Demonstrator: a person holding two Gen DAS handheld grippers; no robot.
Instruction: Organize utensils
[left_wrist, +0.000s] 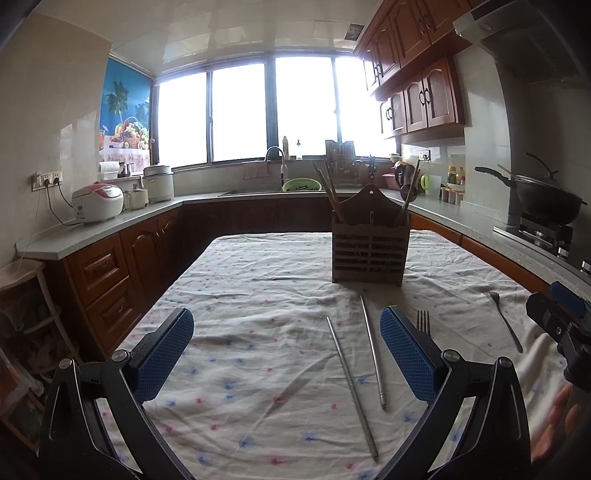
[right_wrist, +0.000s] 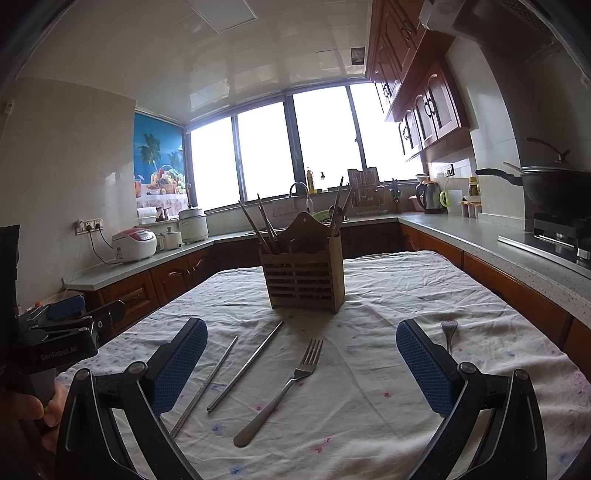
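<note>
A wooden slatted utensil holder (left_wrist: 370, 245) (right_wrist: 303, 275) stands mid-table with chopsticks and a spoon upright in it. Two metal chopsticks (left_wrist: 352, 386) (right_wrist: 221, 373) lie side by side on the flowered cloth in front of it. One fork (right_wrist: 282, 391) lies between the fingers in the right wrist view; its tines (left_wrist: 423, 320) peek past the left gripper's right finger. A second fork (left_wrist: 505, 320) (right_wrist: 448, 332) lies further right. My left gripper (left_wrist: 286, 363) hovers open above the cloth, left of the chopsticks. My right gripper (right_wrist: 301, 373) hovers open over the first fork, holding nothing.
A white flowered tablecloth (left_wrist: 258, 280) covers the table. Kitchen counters wrap around: rice cookers (left_wrist: 98, 202) on the left, a sink (left_wrist: 275, 184) under the window, a wok on a stove (left_wrist: 543, 199) on the right. A person's hand (right_wrist: 29, 417) holds the left gripper's handle.
</note>
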